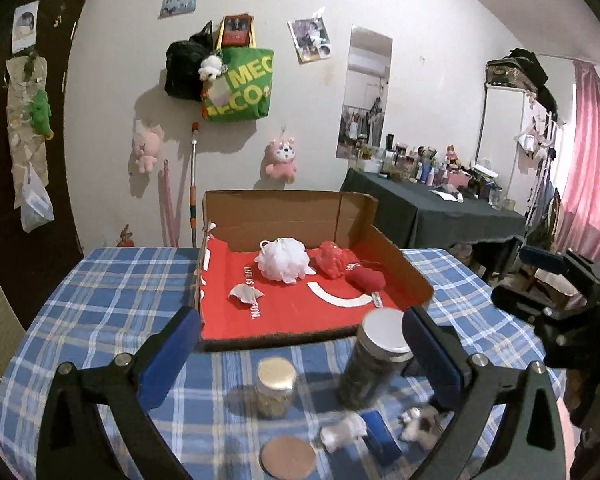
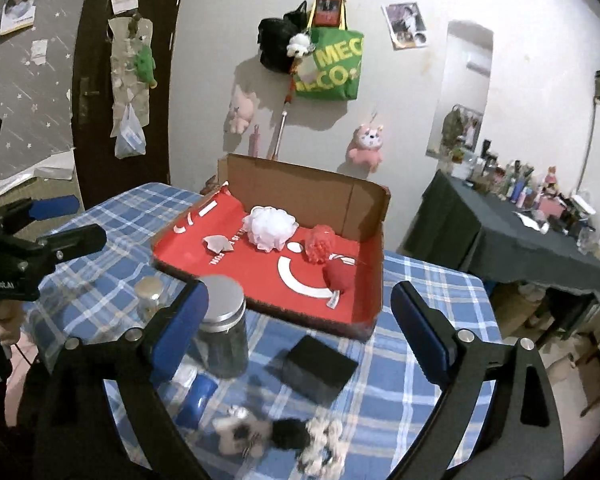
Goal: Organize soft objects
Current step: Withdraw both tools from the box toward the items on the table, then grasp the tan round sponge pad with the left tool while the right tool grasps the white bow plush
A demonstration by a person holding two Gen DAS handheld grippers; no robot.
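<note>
Blurred fluffy toys (image 2: pixel 280 436) low on the checked tablecloth (image 2: pixel 400 400)

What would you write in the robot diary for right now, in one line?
left gripper: open, empty | right gripper: open, empty | box: white pouf, red pouf, red plush | black-and-white plush: on table

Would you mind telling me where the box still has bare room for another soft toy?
The box's near-left floor is free, bordered by the white pouf, the paper scrap and the front wall. Its right side is crowded with two red toys.
</note>
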